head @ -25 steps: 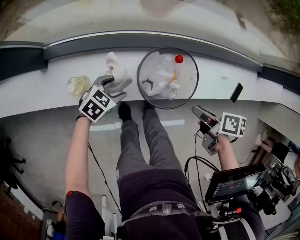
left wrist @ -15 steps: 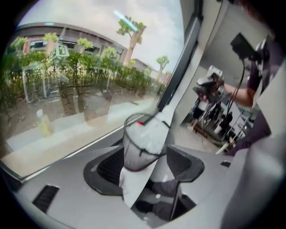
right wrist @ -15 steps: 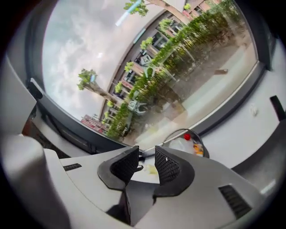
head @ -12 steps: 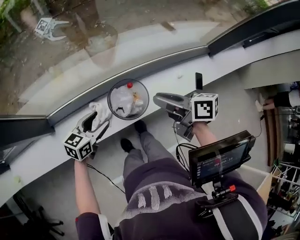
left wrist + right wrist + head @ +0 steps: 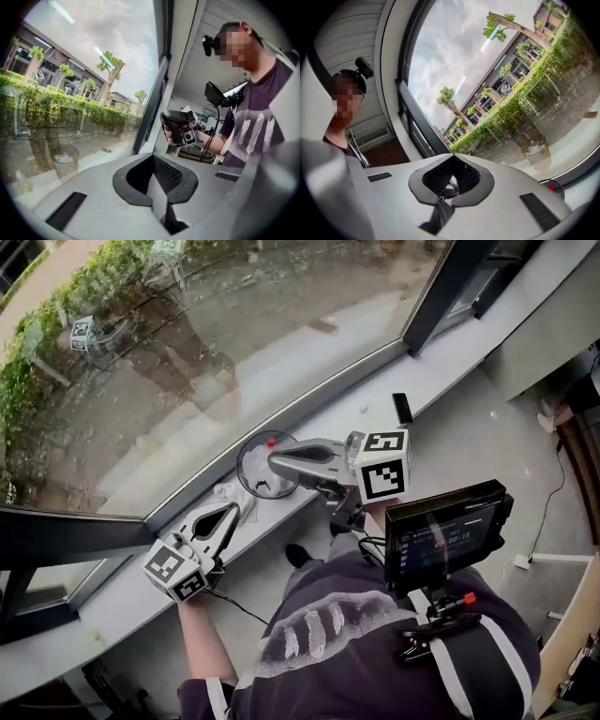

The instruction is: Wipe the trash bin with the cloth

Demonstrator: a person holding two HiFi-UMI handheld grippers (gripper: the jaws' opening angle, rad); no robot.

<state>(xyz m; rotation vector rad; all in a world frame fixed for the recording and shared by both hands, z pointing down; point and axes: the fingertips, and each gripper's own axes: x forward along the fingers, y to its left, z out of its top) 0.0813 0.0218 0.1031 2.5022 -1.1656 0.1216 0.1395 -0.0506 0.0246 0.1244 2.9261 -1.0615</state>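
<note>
Holds the left gripper point(image 5: 232, 511) up above the white ledge point(image 5: 112, 601), jaws just closed tip against tip with nothing caught between them. Holds the right gripper point(image 5: 277, 461) clenched on nothing as well, its jaws also just come together. Points it roughly level toward the window glass point(image 5: 234, 343), so that from the head view it stretches across the mouth of the trash bin point(image 5: 241, 454).

Finds the trash bin, a round wire-mesh one, standing upright on the ledge close to the window, with crumpled pale rubbish and a small red thing point(image 5: 272, 441) inside. Finds the cloth point(image 5: 228, 491), white and bunched, lying loose on the ledge just beside the bin on the person's left. Places it between the bin and the left gripper's tips, with neither gripper on it.

Further right along the ledge, shows a flat dark phone-like slab point(image 5: 402, 409), well apart from the bin. Nearer the body, carries a small screen point(image 5: 445, 535) on a chest mount, just below the right gripper's marker cube point(image 5: 382, 465). Beyond the glass, takes in bare ground and a green hedge point(image 5: 56, 324).
</note>
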